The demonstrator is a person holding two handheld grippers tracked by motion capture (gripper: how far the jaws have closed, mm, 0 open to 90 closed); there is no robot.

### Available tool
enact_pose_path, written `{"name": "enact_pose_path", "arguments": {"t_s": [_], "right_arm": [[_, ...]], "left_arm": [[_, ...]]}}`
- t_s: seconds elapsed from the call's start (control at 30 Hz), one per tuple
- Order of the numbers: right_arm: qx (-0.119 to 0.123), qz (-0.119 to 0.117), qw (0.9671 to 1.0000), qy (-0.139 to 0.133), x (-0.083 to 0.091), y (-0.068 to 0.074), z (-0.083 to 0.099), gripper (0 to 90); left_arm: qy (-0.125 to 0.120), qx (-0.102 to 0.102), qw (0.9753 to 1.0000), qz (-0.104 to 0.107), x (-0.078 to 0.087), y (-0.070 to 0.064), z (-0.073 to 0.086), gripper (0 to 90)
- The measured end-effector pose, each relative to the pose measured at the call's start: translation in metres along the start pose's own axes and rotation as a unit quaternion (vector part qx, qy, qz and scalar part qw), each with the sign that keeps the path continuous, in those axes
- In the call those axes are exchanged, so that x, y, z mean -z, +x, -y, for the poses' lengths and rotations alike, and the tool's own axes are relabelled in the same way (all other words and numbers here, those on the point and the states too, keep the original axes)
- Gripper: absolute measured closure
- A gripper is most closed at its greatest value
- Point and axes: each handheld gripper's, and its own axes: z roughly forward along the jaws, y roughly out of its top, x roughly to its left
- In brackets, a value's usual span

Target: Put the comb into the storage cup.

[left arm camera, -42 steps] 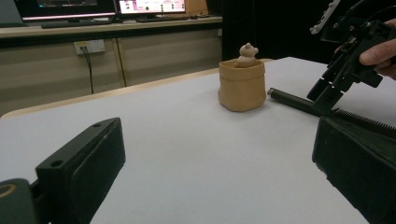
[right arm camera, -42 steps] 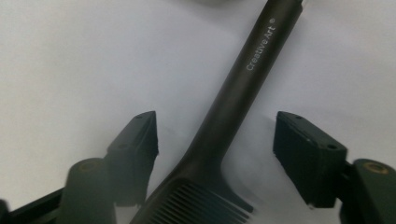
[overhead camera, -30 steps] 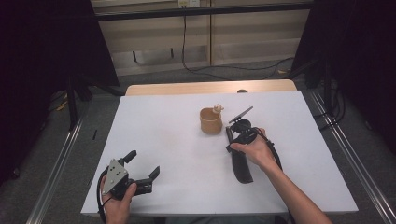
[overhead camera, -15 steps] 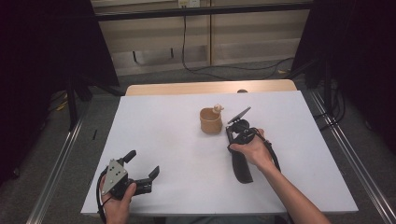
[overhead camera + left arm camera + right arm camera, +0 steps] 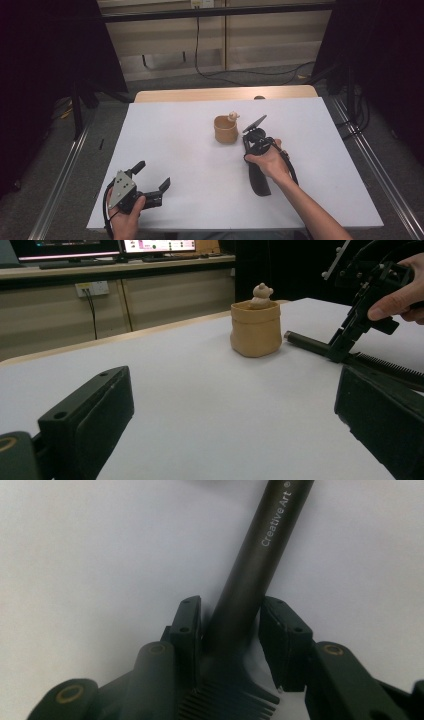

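Right gripper (image 5: 231,630) jaws straddle a black comb (image 5: 260,555) lying flat by the cup (image 5: 225,130), not visibly clamped; squeeze squarely before lifting; left gripper (image 5: 150,180) idles open.

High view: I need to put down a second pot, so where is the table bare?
Bare: the whole stretch left of the tan pot, back to the far edge and down to the left gripper; also the table's right strip past the hand. Crowded: around the pot, right gripper and black comb.
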Motion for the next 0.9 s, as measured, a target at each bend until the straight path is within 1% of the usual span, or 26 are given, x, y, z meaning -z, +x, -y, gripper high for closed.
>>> {"name": "enact_pose_path", "arguments": {"t_s": [0.03, 0.17, 0.3, 0.57, 0.73, 0.9], "right_arm": [[-0.001, 0.000, 1.0000, 0.001, 0.000, 0.000, 0.000, 61.9], [-0.002, 0.006, 1.0000, 0.001, 0.000, 0.000, -0.001, 65.7], [-0.013, 0.005, 0.9999, 0.000, 0.000, -0.002, -0.001, 69.1], [-0.030, 0.004, 0.9995, -0.001, 0.000, -0.004, 0.000, 70.9], [-0.045, -0.005, 0.9990, -0.001, 0.001, -0.007, 0.000, 72.0], [-0.052, -0.014, 0.9986, -0.002, 0.002, -0.010, 0.000, 72.6]], "left_arm": [[0.000, -0.002, 1.0000, -0.001, 0.000, 0.000, 0.000, 2.5], [0.000, 0.002, 1.0000, -0.001, 0.000, 0.000, 0.000, 2.5], [0.001, 0.001, 1.0000, -0.001, 0.000, 0.000, 0.000, 2.5], [0.001, 0.000, 1.0000, 0.000, 0.000, 0.000, 0.000, 2.5], [0.003, -0.003, 1.0000, 0.000, 0.000, 0.001, 0.000, 2.5], [0.002, -0.001, 1.0000, -0.001, -0.001, 0.001, 0.000, 2.5]]}}
